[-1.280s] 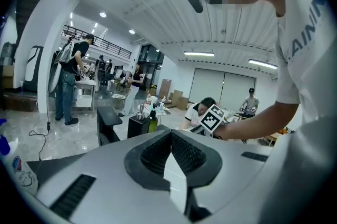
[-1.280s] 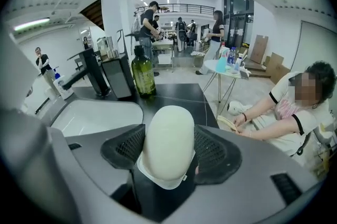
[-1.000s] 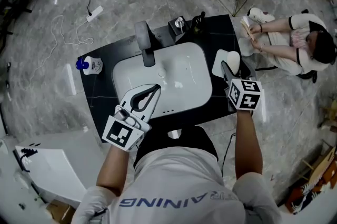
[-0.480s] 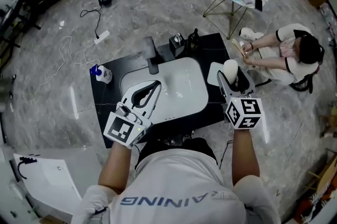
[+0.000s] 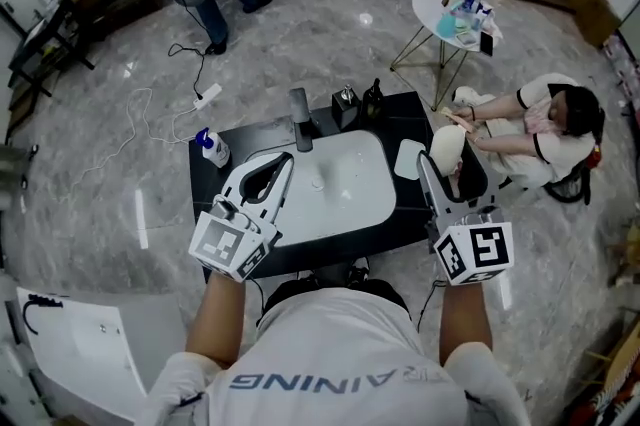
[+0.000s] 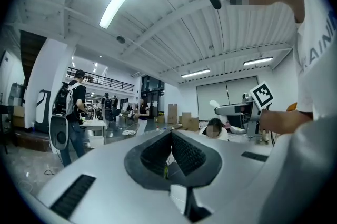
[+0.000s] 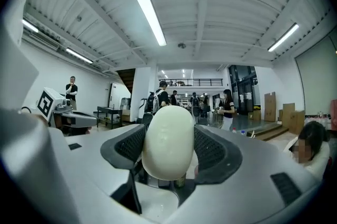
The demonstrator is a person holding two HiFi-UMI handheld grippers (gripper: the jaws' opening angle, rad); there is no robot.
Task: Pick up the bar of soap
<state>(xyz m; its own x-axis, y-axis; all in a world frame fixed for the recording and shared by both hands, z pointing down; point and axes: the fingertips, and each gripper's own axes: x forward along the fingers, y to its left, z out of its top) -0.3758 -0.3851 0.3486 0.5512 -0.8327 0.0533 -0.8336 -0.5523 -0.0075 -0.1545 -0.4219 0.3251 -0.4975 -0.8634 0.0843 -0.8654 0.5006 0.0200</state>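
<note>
As right hand-held gripper [image 7: 168, 136] pinches bar of soap [image 5: 443, 146], over counter [image 5: 400, 224] edge

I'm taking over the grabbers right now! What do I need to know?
Left gripper: fingers shut, empty, held by the white sink.
Right gripper: shut on the white oval bar of soap, raised near the small white tray at the right end of the black counter.
Done: soap is picked up.
Left: probably nothing; just hold the grip firm.
</note>
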